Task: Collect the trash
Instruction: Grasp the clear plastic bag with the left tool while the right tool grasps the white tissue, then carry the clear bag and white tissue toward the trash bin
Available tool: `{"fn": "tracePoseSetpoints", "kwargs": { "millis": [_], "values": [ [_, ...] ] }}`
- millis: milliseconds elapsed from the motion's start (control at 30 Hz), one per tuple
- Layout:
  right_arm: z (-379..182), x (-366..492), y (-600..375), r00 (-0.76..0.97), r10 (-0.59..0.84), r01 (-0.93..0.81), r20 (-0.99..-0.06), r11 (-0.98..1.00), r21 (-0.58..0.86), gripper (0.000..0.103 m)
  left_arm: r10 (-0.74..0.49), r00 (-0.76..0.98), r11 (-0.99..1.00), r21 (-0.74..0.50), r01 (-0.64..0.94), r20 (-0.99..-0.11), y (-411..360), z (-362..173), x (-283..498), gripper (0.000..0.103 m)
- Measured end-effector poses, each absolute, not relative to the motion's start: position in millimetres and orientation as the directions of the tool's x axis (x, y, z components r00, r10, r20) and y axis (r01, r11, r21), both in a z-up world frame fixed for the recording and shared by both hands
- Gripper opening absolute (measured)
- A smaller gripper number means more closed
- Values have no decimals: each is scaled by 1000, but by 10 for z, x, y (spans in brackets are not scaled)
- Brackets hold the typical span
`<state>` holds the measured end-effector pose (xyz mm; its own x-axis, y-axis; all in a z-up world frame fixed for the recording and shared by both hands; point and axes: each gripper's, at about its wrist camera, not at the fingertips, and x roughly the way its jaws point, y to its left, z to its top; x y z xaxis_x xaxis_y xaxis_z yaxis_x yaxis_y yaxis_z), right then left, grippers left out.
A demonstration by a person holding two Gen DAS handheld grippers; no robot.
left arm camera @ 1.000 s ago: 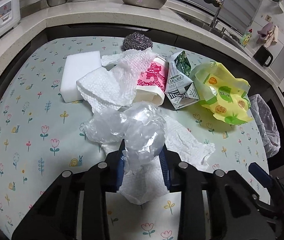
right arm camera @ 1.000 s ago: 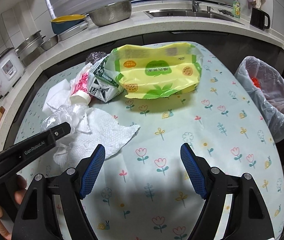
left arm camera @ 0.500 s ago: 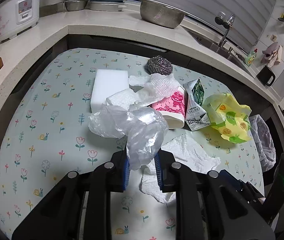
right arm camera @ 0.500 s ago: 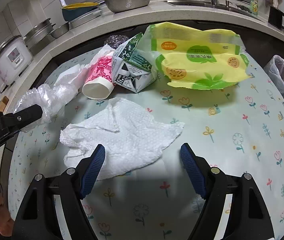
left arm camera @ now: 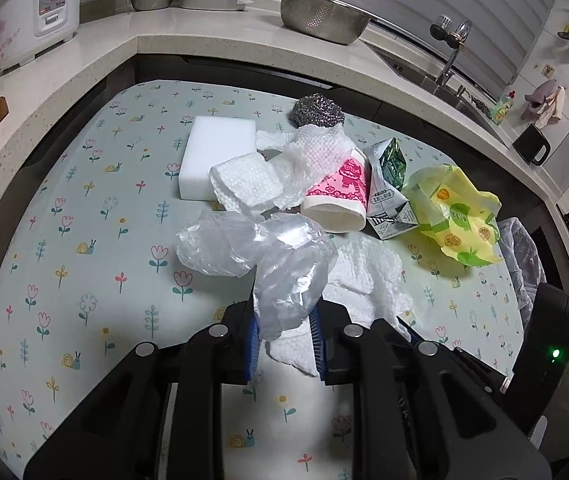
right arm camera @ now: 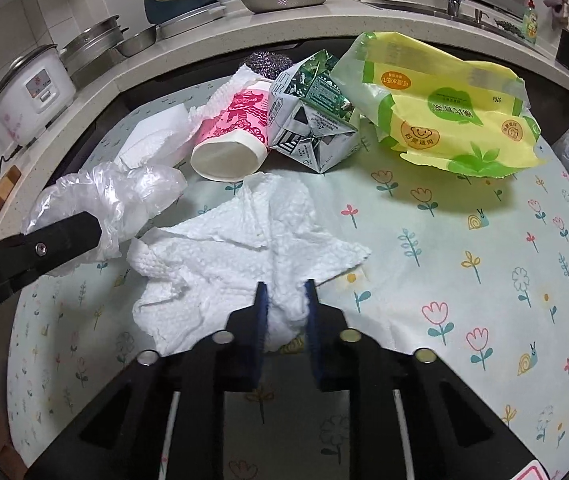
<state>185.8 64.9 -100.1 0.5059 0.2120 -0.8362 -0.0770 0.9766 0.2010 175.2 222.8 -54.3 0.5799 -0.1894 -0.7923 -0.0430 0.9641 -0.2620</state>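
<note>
- Right tongs (right arm camera: 285, 305) are closing on the near edge of the crumpled paper towel (right arm camera: 244, 248), with a bunched fold of it pinched between the blue pads; most of the sheet is lying flat on the tabletop (right arm camera: 464, 280) and spreading away to the left and ahead of them.
- Left tongs (left arm camera: 286, 346) are clamping a wad of clear plastic film (left arm camera: 268, 256), which is billowing up and forward of the pads, clear of the cloth.
- Seen from the right wrist, the left tongs (right arm camera: 64, 236) are hanging just left of the towel, so both hands are sitting close together over the same patch.
- Judging by the layout, the next move is turning on the bin bag (left arm camera: 522, 256): it is hanging off the tabletop's right edge, well apart from both loads, and the right hand looks nearer to it.
- Farther out, a pink paper cup (right arm camera: 232, 140) is lying on its side with its mouth toward the camera, touching a flattened carton (right arm camera: 312, 120); a yellow wipes packet (right arm camera: 444, 112) is lying with its long axis across the view.
- Behind them are sitting a white sponge block (left arm camera: 214, 156) and a steel scourer (left arm camera: 318, 110).
- Around the flower-printed tabletop a kitchen counter is running, carrying a rice cooker (left arm camera: 36, 16), a steel colander (left arm camera: 322, 14) and a sink tap (left arm camera: 452, 48).
</note>
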Motion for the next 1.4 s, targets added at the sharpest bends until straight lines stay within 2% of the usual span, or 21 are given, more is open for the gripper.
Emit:
{"fn": "tracePoseSetpoints", "kwargs": {
  "millis": [667, 967, 1400],
  "values": [
    [-263, 1140, -611, 664, 165, 81, -729, 954, 289, 7, -262, 590, 965, -228, 132, -764, 1202, -180, 1297, 21],
    [-50, 801, -1327, 725, 81, 186, -684, 933, 307, 7, -302, 590, 951, -192, 242, -749, 529, 1, 1139, 21],
    [-24, 333, -2272, 735, -63, 347, -675, 891, 294, 7, -362, 560, 911, -156, 381, -746, -390, 51, 989, 21]
  ]
}}
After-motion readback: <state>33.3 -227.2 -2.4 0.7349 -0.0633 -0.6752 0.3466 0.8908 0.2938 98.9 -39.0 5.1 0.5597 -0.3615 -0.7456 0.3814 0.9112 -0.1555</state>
